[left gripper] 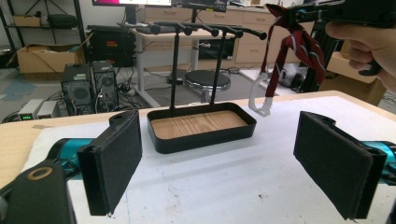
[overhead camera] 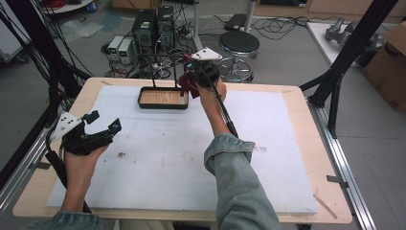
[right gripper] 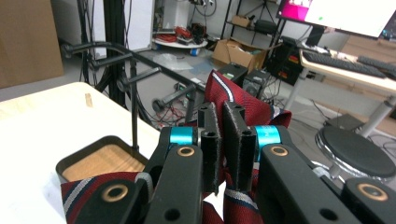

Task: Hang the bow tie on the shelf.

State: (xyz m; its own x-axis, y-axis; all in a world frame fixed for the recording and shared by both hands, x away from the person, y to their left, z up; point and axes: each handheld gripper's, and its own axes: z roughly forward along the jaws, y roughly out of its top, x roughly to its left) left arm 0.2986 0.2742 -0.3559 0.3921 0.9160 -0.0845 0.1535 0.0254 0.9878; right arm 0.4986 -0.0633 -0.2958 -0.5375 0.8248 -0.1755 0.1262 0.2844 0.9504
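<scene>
No brand or writing I can read on anything here; the screen at the top of the right gripper view is too blurred.

Nearest me, my left gripper (overhead camera: 103,122) is hovering low over the white mat (overhead camera: 158,163) at the table's (overhead camera: 297,96) left-front, jaws spread wide w/ nothing between them. In the left gripper view its two black pads (left gripper: 114,163) are standing well apart, framing the tray (left gripper: 201,127) across the mat.

Further out, my right hand (overhead camera: 210,88) is reaching fwd past the mat's middle, sleeve (overhead camera: 237,177) trailing behind. My right gripper (overhead camera: 194,72) is pinching a red tie (right gripper: 229,100) w/ white and dark stripes; jaws are nearly closed on the cloth, which is bunching above and below them in the right gripper view. In the left gripper view the tie (left gripper: 299,44) is hanging down from that gripper, and a white hook-shaped piece (left gripper: 259,100) is dangling at its lower end, just right of the tray and apart from it.

The tray is a black one w/ a wood floor, sitting at the mat's far edge; a black rack (left gripper: 210,29) w/ several horizontal pegs is rising from it on two posts. The tie is being held up beside the pegs' right ends; can't tell if it's touching them.

Beyond the table: a stool (overhead camera: 239,43) and computer towers (overhead camera: 153,26) on the floor.
</scene>
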